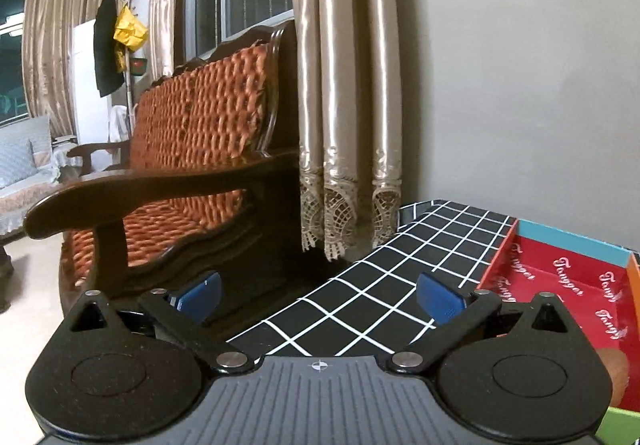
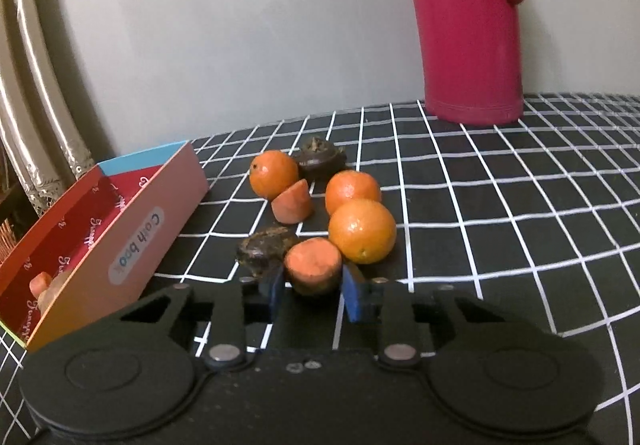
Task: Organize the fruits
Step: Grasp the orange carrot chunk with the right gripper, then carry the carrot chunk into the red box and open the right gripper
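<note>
In the right wrist view my right gripper is closed on an orange carrot chunk, its blue pads against both sides, low over the checked tablecloth. Behind it lie three oranges, another carrot piece and two dark brown lumps. A red open box labelled "Cash book" stands to the left with orange pieces inside. In the left wrist view my left gripper is open and empty, held above the table's left end beside the box.
A tall pink jug stands at the back near the grey wall. A wooden armchair with an orange cushion and a beige curtain stand left of the table edge.
</note>
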`<state>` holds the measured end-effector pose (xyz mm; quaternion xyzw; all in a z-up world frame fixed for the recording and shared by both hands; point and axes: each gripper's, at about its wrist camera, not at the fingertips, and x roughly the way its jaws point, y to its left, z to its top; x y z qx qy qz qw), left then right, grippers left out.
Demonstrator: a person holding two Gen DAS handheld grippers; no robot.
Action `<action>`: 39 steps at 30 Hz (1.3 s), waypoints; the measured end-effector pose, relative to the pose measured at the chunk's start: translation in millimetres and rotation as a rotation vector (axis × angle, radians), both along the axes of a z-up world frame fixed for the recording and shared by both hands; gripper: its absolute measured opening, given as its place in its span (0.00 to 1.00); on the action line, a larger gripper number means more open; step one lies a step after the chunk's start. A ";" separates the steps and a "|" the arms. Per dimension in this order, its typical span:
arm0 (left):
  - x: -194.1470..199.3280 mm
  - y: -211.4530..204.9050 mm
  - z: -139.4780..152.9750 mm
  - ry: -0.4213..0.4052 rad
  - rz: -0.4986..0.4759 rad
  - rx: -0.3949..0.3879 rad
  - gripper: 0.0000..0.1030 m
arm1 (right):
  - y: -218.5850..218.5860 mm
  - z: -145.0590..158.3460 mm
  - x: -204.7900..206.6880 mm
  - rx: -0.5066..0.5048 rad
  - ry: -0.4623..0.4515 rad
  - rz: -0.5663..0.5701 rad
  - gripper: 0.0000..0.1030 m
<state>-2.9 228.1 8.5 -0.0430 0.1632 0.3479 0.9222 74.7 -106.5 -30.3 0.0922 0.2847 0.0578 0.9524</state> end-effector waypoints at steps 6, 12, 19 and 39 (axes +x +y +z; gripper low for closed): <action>-3.2 10.2 -1.7 0.000 0.009 -0.016 1.00 | 10.8 17.6 -12.9 -0.012 -0.091 0.041 0.28; -1.5 7.2 -4.6 0.012 -0.016 -0.022 1.00 | 42.7 33.9 -19.5 0.025 -0.131 0.201 0.28; -3.2 7.6 -7.7 0.017 -0.030 -0.022 1.00 | 95.3 45.5 -16.8 0.015 -0.164 0.357 0.28; -6.9 13.9 -10.0 0.014 -0.041 -0.032 1.00 | 145.0 33.7 -12.0 0.020 -0.131 0.474 0.46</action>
